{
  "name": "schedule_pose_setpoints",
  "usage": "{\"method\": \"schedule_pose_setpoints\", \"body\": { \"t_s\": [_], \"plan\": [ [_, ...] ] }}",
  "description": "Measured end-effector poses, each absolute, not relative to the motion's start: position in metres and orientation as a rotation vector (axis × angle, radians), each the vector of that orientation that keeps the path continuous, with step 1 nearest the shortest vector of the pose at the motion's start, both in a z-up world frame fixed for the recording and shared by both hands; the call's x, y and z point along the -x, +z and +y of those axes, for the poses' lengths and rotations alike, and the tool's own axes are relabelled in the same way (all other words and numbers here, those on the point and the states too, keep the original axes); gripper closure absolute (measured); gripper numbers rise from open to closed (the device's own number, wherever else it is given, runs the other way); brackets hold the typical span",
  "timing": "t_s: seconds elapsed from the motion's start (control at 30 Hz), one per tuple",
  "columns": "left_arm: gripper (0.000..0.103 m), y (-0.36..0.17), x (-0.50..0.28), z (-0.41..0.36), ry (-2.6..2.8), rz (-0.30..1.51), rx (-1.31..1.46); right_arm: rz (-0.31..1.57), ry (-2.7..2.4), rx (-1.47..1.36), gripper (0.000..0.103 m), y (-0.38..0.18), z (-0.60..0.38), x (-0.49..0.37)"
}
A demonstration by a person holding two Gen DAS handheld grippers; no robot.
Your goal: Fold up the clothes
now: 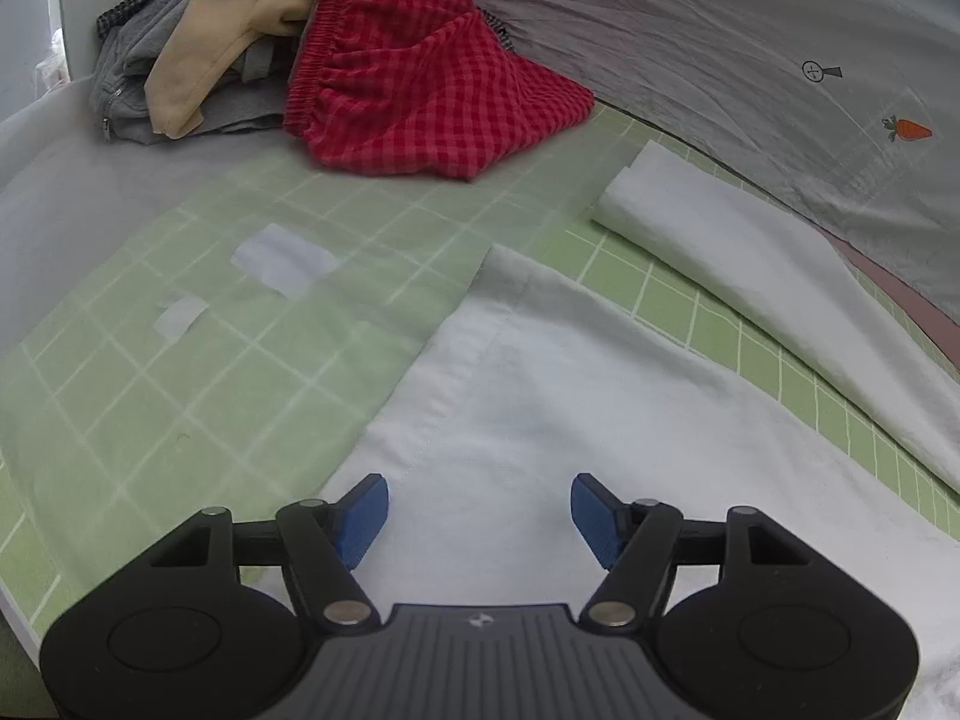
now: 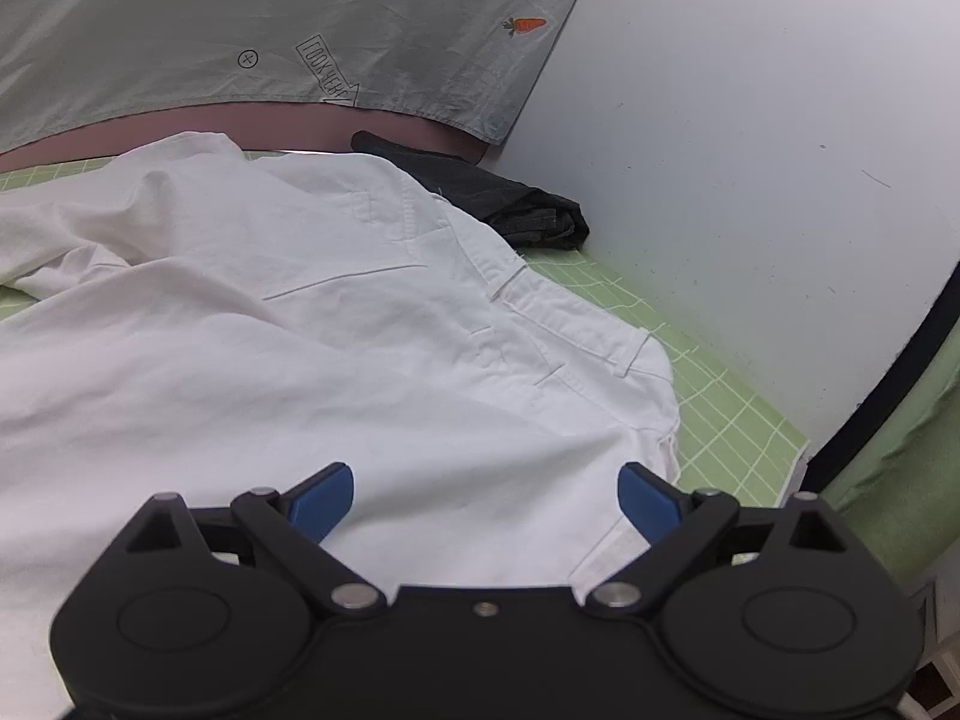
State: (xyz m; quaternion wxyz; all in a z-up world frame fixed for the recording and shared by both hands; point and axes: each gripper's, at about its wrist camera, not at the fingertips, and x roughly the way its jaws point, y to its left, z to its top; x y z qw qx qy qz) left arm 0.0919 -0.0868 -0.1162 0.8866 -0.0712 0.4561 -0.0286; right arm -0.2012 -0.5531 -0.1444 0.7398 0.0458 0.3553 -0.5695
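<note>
White trousers (image 1: 540, 420) fill the space right under my left claw (image 1: 479, 517), whose blue pads (image 1: 365, 519) stand spread wide with bare cloth between them and nothing pinched. One trouser leg runs ahead of that claw to its hem, and the other leg (image 1: 780, 312) lies off to the right of it, the two split apart with a strip of green grid mat (image 1: 180, 372) showing between them. Ahead and to the left of the left claw I've got a heap waiting: red checked shorts (image 1: 420, 96) slumped over a beige garment (image 1: 228, 30) and some grey clothing (image 1: 132, 84). A grey sheet (image 1: 780, 60) printed with a little carrot lies beyond, ahead and to the right. Over on my right claw (image 2: 486, 501), same story, pads (image 2: 651, 501) parted wide and holding nothing, hovering over the waist end of the trousers (image 2: 300, 360); I can see the waistband and belt loops just ahead and to the right of it. Further ahead on the right, a dark folded garment (image 2: 528, 204) sits at the edge of the mat (image 2: 720, 420), partly tucked behind the white cloth, close by a pale wall (image 2: 750, 150).
</note>
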Motion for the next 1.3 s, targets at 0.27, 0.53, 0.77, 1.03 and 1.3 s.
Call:
{"method": "schedule_pose_setpoints", "body": {
  "t_s": [0.27,0.53,0.77,1.03,1.3],
  "plan": [
    [0.029,-0.121,-0.141,-0.100,-0.157,0.904,-0.001,0.829,-1.188,-0.107,0.007,-0.165,-0.509,0.165],
    [0.049,-0.122,-0.164,-0.099,-0.156,0.908,0.029,0.842,-1.196,-0.146,0.007,-0.168,-0.500,0.147],
    [0.099,-0.117,-0.170,-0.090,-0.105,0.931,-0.007,0.847,-1.216,-0.184,0.007,-0.169,-0.498,0.134],
    [0.088,-0.103,-0.184,-0.069,-0.124,0.954,0.149,0.849,-1.243,-0.230,0.007,-0.171,-0.499,0.118],
    [0.048,-0.098,-0.236,-0.094,-0.216,0.921,0.244,0.852,-1.265,-0.298,0.007,-0.170,-0.500,0.111]
  ]
}}
